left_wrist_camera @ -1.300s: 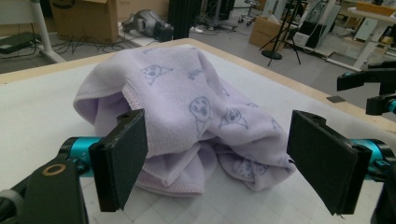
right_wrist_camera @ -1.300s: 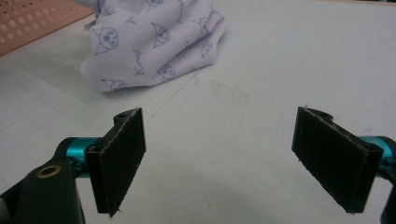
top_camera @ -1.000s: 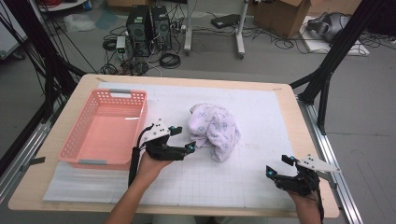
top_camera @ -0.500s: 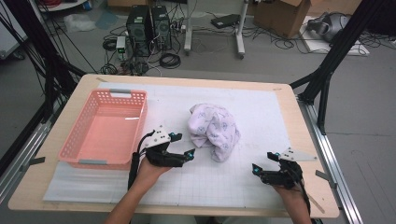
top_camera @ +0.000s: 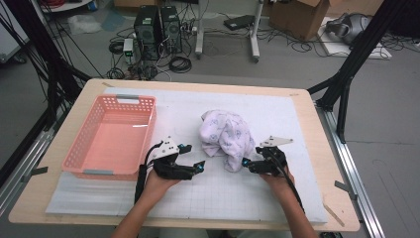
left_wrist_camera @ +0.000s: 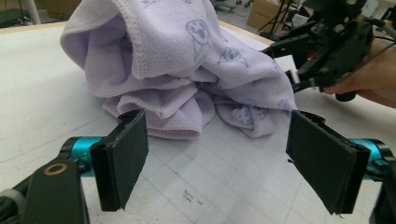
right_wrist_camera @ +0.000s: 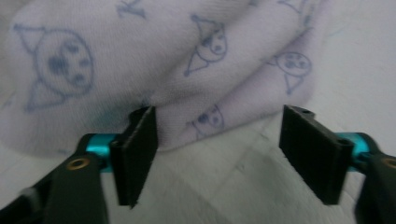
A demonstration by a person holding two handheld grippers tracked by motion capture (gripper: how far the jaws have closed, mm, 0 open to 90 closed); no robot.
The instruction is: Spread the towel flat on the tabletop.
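High view: my right gripper (top_camera: 246, 164) reaches the towel (top_camera: 225, 135) at its 5 o'clock edge, fingers spread but just closing, nothing pinched; left gripper (top_camera: 193, 158) waits spread at 7. Next, I pinch the hem.

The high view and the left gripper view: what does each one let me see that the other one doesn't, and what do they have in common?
The high view alone takes in the pink basket, the whole table, the floor with computers behind it, and the left gripper from outside. The left gripper view alone gives the lilac towel's printed cartoon faces and stitched hem close up, framed between its own open jaws. Both show the crumpled towel on the white mat and the right gripper arriving at the towel's edge.
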